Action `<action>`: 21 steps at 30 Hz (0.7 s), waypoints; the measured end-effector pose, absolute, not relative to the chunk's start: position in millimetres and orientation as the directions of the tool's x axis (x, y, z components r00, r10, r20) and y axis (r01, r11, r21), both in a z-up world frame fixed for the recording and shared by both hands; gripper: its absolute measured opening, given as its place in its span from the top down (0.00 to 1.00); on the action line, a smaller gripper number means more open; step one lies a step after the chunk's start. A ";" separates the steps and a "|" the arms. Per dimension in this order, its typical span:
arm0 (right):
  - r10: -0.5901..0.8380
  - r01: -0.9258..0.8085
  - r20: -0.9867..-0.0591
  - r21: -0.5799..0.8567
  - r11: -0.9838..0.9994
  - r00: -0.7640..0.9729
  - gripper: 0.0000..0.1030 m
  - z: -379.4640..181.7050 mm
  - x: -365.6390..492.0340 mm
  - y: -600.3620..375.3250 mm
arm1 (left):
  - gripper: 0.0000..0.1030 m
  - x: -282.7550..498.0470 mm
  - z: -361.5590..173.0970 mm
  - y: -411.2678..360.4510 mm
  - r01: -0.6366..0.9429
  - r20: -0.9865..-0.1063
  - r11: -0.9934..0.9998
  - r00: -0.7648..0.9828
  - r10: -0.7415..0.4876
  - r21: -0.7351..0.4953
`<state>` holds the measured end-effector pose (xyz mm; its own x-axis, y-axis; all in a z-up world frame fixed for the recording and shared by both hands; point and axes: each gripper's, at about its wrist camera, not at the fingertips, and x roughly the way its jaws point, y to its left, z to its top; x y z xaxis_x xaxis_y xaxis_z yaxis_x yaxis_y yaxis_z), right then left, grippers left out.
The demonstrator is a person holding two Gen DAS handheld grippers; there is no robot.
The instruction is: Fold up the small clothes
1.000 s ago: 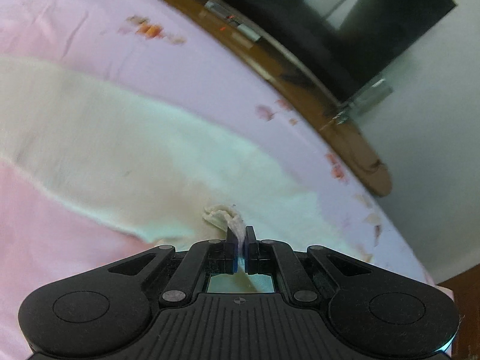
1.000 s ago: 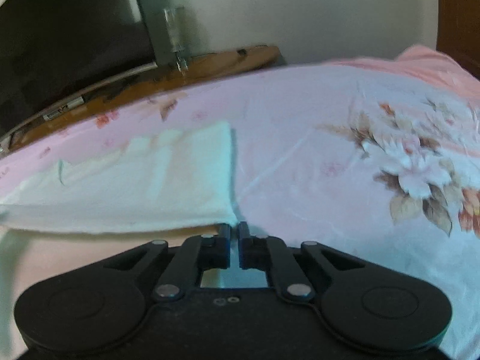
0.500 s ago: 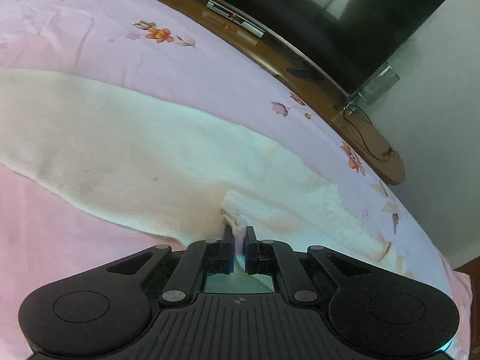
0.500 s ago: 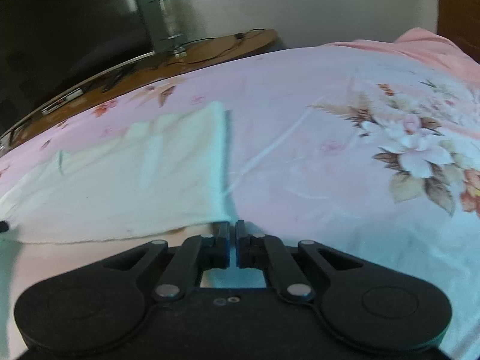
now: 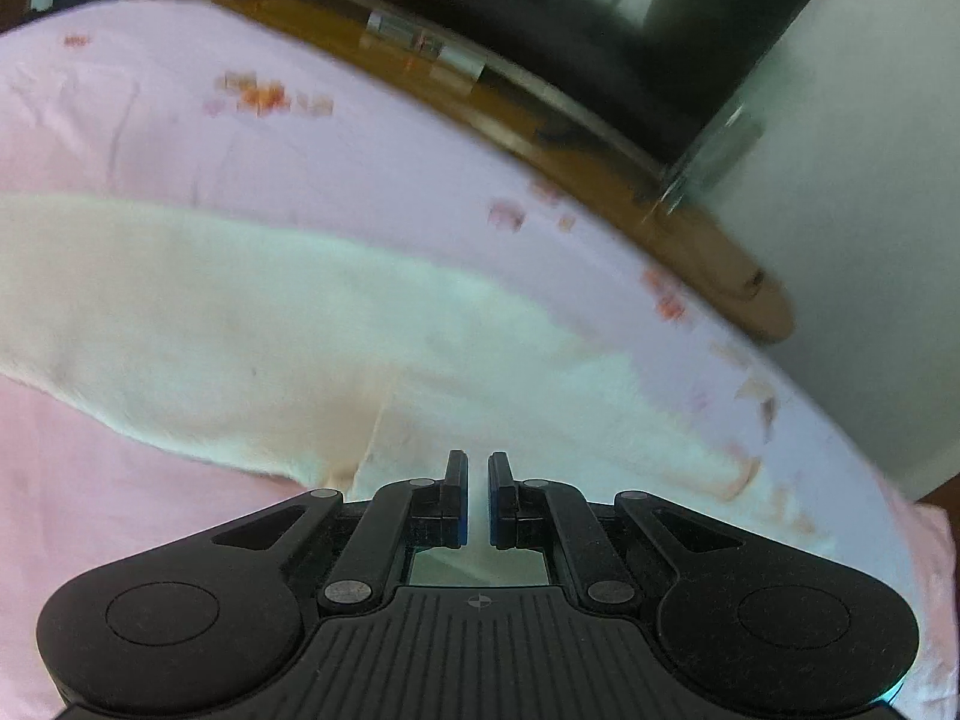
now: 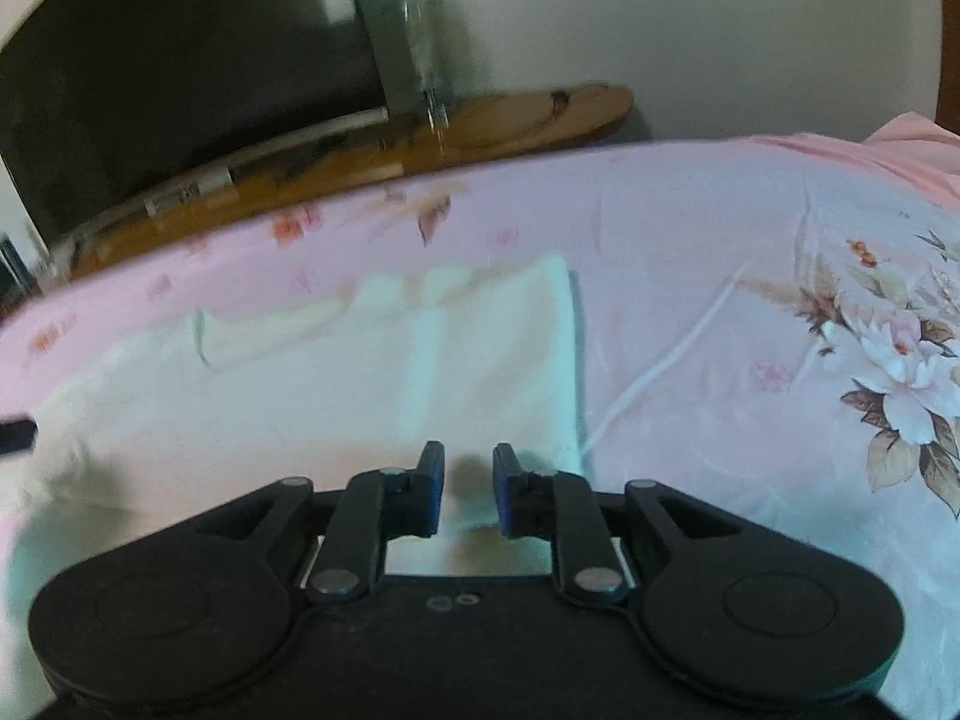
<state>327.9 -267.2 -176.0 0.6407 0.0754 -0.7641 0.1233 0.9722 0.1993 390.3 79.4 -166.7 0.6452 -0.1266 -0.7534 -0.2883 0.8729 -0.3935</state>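
A small white garment [image 5: 252, 324] lies flat on the pink floral bedsheet [image 5: 300, 138], folded over itself. In the left wrist view my left gripper [image 5: 477, 468] is slightly open and empty just above the garment's near edge. In the right wrist view the same white garment [image 6: 372, 384] spreads ahead and to the left, its right edge straight. My right gripper [image 6: 468, 462] is open and empty over the garment's near right corner. The left gripper's tip shows at the far left edge [image 6: 15, 433].
A wooden TV bench [image 5: 540, 126] with a dark television [image 5: 600, 12] runs behind the bed; it also shows in the right wrist view [image 6: 420, 132]. A grey wall [image 6: 720, 30] stands behind. The sheet's large flower print [image 6: 900, 372] lies to the right.
Both grippers let go of the garment's edge and opened. The garment now lies flat on the bed. Both views are blurred by motion.
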 end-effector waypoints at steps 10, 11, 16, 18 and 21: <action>0.077 0.157 -0.741 0.240 0.958 0.667 0.71 -170.2 372.3 -298.3 | 0.96 406.0 -173.4 75.4 -0.305 -0.752 0.880 0.654 -0.085 -0.365; 0.078 0.170 -0.745 0.251 0.953 0.663 0.68 -172.7 380.8 -302.8 | 0.96 407.2 -175.6 75.2 -0.307 -0.753 0.883 0.654 -0.076 -0.356; 0.081 0.197 -0.748 0.275 0.941 0.658 0.67 -189.2 412.9 -315.5 | 0.96 409.4 -180.7 76.5 -0.296 -0.748 0.893 0.660 -0.065 -0.339; 0.094 0.186 -0.748 0.283 0.941 0.657 0.75 -194.1 419.9 -316.8 | 0.96 410.6 -180.4 76.0 -0.294 -0.748 0.896 0.661 -0.061 -0.333; 0.089 0.168 -0.742 0.264 0.950 0.665 0.89 -195.6 423.0 -314.6 | 0.96 411.5 -180.5 76.1 -0.291 -0.750 0.899 0.659 -0.060 -0.327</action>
<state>423.0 -314.6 -195.6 0.6651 0.0885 -0.7415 0.1680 0.9498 0.2641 411.5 76.1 -180.5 0.6589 -0.0595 -0.7499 -0.2909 0.8991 -0.3270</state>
